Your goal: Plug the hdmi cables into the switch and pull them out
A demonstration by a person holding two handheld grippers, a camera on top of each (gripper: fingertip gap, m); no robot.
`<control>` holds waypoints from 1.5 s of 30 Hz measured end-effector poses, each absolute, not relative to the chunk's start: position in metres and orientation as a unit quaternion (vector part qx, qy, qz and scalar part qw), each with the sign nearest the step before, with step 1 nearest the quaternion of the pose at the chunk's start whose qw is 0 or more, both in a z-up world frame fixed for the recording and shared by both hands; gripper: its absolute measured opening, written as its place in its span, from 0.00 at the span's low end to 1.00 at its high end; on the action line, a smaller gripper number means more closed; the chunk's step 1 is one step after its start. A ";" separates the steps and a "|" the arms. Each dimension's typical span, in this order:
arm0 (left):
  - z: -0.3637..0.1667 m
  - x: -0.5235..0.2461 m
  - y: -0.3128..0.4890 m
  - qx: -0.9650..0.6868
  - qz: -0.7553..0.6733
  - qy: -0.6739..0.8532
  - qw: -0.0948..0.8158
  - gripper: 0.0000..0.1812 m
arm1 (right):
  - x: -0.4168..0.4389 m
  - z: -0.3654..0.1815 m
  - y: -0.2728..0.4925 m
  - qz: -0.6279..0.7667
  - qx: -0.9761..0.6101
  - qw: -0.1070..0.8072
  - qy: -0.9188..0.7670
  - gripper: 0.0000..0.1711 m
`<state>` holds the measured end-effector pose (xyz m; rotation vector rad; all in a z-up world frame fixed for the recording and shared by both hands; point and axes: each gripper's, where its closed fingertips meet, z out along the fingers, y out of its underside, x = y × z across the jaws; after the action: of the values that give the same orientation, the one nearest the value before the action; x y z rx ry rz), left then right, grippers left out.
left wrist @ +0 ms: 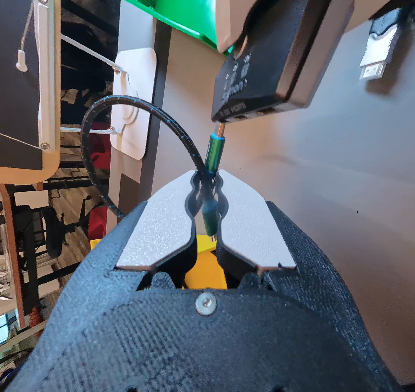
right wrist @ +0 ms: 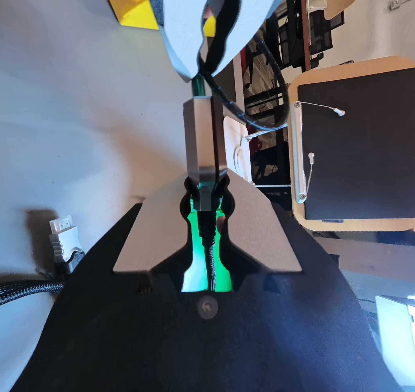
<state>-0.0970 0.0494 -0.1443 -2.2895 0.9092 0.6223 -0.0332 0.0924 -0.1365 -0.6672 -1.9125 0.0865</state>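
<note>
My left gripper point(left wrist: 207, 174) clamps green plug point(left wrist: 213, 154) w/ tip at switch point(left wrist: 262, 67) port; right gripper point(right wrist: 206, 183) grips switch steady.

A pale grey matte table point(left wrist: 336, 179) is filling much of both views, warm light falling across it. A wood-edged board with a dark panel point(right wrist: 359, 147) is standing beyond its edge, carrying a silver metal bar point(right wrist: 297, 152) and thin wires. A white rounded plate point(left wrist: 134, 102) is sitting beside it. A bright green plastic bin point(left wrist: 184, 6) and a yellow block point(right wrist: 132, 6) are showing at the edges. Farther off, what may be black office chairs point(left wrist: 54, 230) are standing on a wood-patterned floor point(left wrist: 69, 203).
</note>
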 end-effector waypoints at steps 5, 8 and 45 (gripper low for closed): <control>-0.149 -0.093 0.051 -0.860 0.231 0.349 0.293 0.07 | -0.029 -0.140 0.092 0.043 -0.277 0.515 -0.810 0.14; -0.150 -0.092 0.051 -0.860 0.234 0.349 0.290 0.07 | -0.027 -0.142 0.090 0.051 -0.273 0.509 -0.815 0.14; -0.119 -0.025 0.011 -0.748 0.009 0.508 0.427 0.05 | 0.014 -0.108 0.037 0.319 -0.228 0.421 -0.818 0.13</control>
<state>-0.0254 0.0109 -0.1190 -1.8699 1.2685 0.0218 0.0137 0.0372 -0.1081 -0.5704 -2.0508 0.7982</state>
